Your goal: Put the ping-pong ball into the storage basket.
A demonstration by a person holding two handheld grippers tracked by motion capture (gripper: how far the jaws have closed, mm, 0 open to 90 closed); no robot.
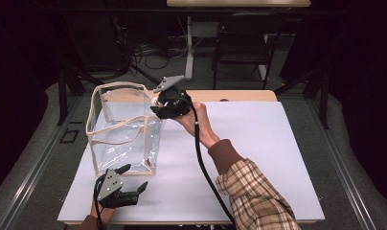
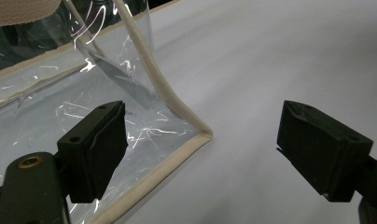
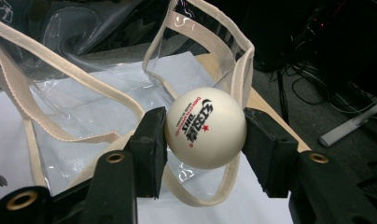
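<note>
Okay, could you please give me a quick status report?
Right gripper shut on ball, at bag rim. Left gripper open by bag corner. Nothing in the way.

a white table-tennis ball (image 3: 205, 127) with black and red print (a small red star among it) sits pinched between the right claw (image 3: 205, 140) pads, held above the far right rim of the clear bag (image 1: 122, 129). the bag stands upright and open, cream-trimmed, on the counter's left side.
</note>
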